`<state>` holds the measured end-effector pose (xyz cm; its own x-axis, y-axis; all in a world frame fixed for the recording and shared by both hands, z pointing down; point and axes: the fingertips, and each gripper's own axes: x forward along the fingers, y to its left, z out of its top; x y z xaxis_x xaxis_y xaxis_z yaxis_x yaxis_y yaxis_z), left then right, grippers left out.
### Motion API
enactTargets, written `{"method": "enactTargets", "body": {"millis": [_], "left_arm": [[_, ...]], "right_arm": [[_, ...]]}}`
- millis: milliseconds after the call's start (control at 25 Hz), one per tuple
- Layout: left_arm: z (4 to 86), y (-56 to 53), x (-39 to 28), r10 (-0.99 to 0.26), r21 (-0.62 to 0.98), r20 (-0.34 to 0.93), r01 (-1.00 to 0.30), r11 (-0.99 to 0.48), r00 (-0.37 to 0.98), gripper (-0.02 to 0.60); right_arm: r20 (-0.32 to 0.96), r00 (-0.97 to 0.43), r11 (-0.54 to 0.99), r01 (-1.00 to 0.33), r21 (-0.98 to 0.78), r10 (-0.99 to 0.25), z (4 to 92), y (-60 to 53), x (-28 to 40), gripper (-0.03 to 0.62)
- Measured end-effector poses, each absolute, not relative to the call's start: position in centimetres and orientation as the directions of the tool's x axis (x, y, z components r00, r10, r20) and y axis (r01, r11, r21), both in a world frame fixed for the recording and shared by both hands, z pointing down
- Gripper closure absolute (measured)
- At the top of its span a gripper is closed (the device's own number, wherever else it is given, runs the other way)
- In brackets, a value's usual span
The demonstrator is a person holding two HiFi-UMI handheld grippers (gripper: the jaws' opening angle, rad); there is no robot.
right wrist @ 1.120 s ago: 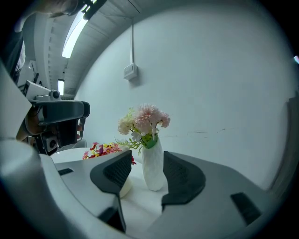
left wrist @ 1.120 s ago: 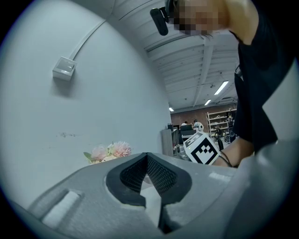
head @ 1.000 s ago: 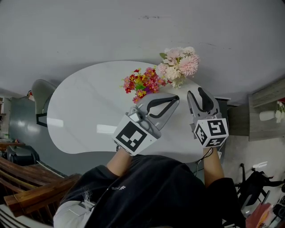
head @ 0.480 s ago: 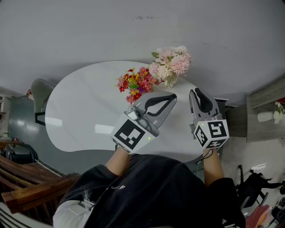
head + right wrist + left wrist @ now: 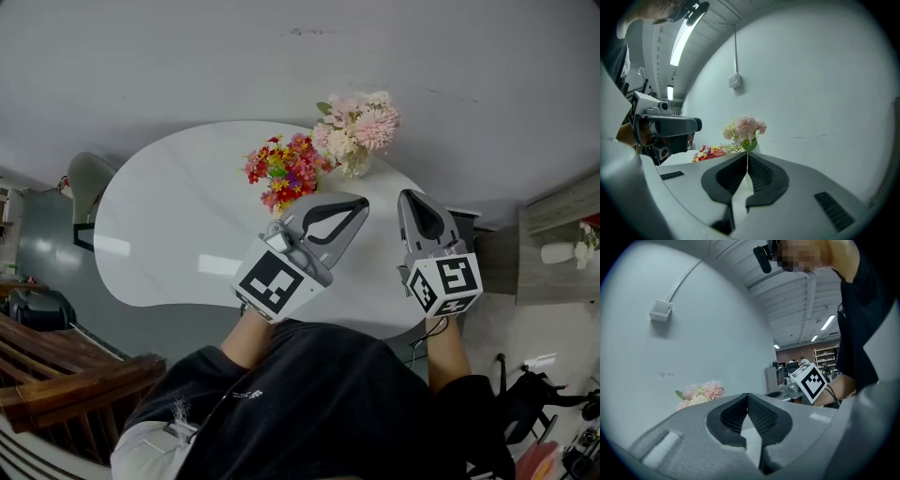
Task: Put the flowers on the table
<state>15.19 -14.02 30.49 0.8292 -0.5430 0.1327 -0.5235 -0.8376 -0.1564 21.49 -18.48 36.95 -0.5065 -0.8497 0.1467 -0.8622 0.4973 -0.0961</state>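
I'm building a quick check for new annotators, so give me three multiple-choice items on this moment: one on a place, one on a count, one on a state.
1. In the head view, where does the pink bouquet stand relative to the red-and-yellow bunch?
A) right of it
B) left of it
C) in front of it, nearer the person

2. How many flower bunches are on the white table?
A) one
B) two
C) four

3. The left gripper's jaws are:
A) shut, empty
B) shut on a stem
C) wide apart

Key:
1 A, the pink blooms sit to the right.
2 B, only those two bunches show.
3 A, its jaw tips meet with nothing between.
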Motion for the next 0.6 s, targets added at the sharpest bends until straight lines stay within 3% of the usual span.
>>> {"method": "enactTargets", "body": {"millis": [360,600], "left_arm": [[30.8,-14.1,14.5,-0.546,-0.100,0.115,-0.538,-0.837,0.830,0.583],[30.8,-15.0,13.7,-0.523,-0.145,0.138,-0.505,-0.851,0.841,0.583]], "right_arm": [[0.149,-0.528,0.517,-0.849,-0.107,-0.836,36.6,-17.6,20.7,0.583],[0.147,-0.518,0.507,-0.855,-0.109,-0.842,35.8,-17.2,19.5,0.583]]}}
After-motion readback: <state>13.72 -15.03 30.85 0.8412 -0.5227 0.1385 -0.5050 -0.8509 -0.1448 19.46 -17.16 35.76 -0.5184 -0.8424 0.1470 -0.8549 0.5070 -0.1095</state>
